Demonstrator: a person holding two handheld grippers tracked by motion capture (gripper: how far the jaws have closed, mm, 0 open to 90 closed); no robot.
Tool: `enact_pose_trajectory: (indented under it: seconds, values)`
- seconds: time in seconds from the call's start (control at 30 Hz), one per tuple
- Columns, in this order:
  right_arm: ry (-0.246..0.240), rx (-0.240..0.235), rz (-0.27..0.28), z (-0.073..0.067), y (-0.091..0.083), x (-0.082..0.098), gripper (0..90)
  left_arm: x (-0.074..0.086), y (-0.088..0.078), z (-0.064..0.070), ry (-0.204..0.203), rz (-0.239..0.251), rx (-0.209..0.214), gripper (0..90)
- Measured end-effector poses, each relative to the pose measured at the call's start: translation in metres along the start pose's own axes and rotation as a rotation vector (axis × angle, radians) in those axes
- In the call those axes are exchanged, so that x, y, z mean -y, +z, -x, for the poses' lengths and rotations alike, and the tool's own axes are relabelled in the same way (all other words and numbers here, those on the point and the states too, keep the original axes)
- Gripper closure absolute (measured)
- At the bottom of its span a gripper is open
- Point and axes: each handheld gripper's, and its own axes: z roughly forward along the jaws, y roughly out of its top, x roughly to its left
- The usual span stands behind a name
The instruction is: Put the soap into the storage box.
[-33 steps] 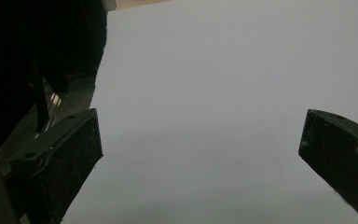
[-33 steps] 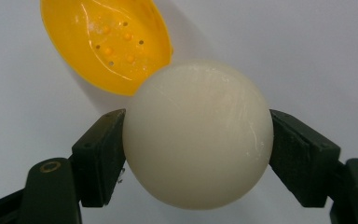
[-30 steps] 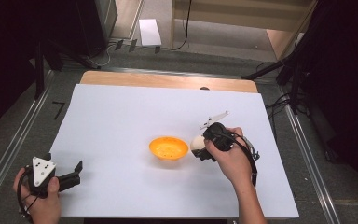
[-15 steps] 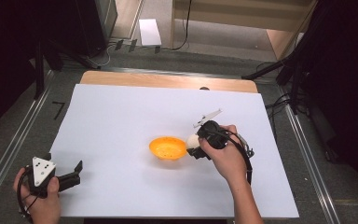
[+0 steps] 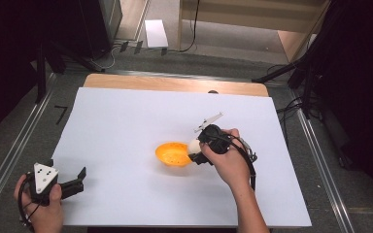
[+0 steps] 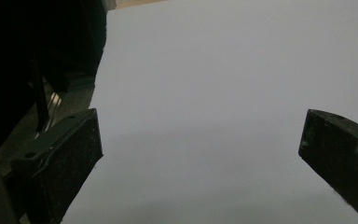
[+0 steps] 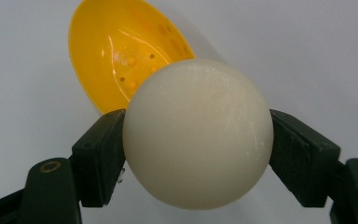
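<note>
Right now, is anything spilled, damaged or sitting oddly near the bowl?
Nothing stands out. The orange bowl sits upright and empty on the white sheet, and the right tool holds the white ball squarely beside the bowl's rim. No spill or damage shows.

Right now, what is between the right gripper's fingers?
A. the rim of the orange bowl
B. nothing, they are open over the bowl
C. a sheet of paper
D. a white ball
D: in the right gripper view the right gripper has its fingers pressed on both sides of the white ball, with the orange bowl behind it.
</note>
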Motion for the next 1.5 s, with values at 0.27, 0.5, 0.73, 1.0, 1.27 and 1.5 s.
enact_pose_trajectory:
  seconds: [0.27,0.5,0.73,1.0,1.27,1.5]
  values:
    - [-0.009,-0.004,-0.001,-0.006,0.004,-0.008,25.4,0.000,0.000,0.000,0.000,-0.001,0.000,0.0]
    - [-0.019,-0.007,-0.001,-0.011,0.008,-0.015,25.4,0.000,0.000,0.000,0.000,-0.003,0.001,0.0]
    - [-0.029,-0.013,-0.003,-0.016,0.012,-0.019,25.4,0.000,0.000,0.000,0.004,-0.004,0.001,0.0]
    - [-0.047,-0.020,-0.009,-0.022,0.018,-0.025,25.4,0.000,0.000,0.000,0.001,-0.005,0.001,0.0]
    - [-0.055,-0.024,-0.017,-0.025,0.023,-0.028,25.4,0.000,0.000,0.000,0.001,-0.005,0.002,0.0]
    - [-0.059,-0.024,-0.024,-0.028,0.027,-0.029,25.4,0.000,0.000,0.000,0.001,-0.004,0.002,0.0]
